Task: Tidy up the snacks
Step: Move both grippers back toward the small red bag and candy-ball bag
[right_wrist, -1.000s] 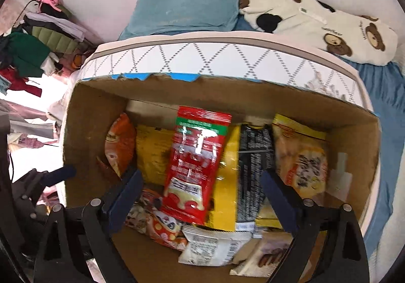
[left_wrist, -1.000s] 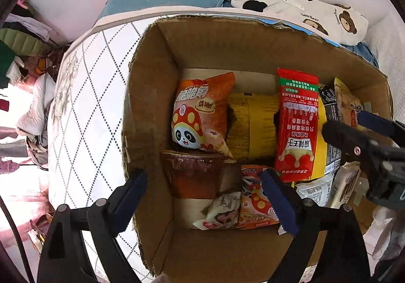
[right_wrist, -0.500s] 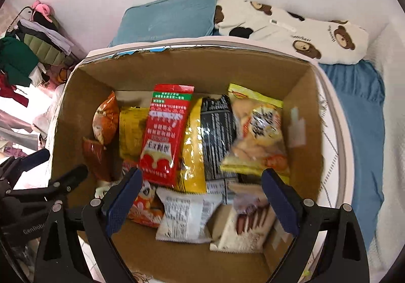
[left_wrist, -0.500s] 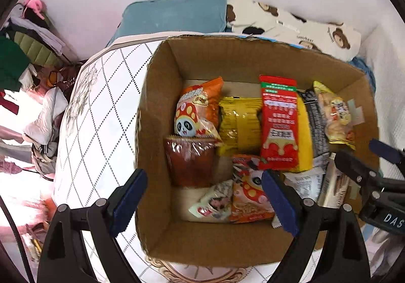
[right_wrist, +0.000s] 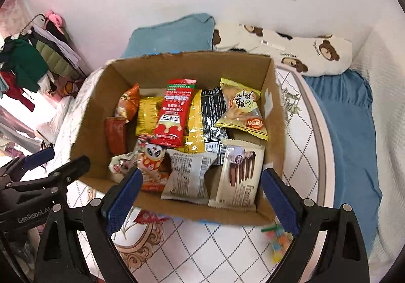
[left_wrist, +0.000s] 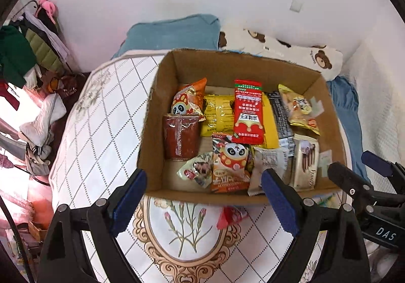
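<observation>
Snacks fill the cardboard box (left_wrist: 162, 111) on the mattress (left_wrist: 101, 116); lower packets are buried. My left gripper (left_wrist: 203, 203) and right gripper (right_wrist: 200, 198) gape empty, partly cut off. A red wrapper (left_wrist: 229, 216) peeks out, half-hidden.

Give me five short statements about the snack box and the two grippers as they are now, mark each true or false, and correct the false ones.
1. The cardboard box stands on a patterned mattress. True.
2. The left gripper is shut on a snack. False: its jaws are wide open and hold nothing.
3. The red packet lies on top of yellow packets. True.
4. The box is empty. False: it is full of snack packets.
5. The right gripper grips the chocolate stick packet. False: it is open, and nothing is between its pads.
</observation>
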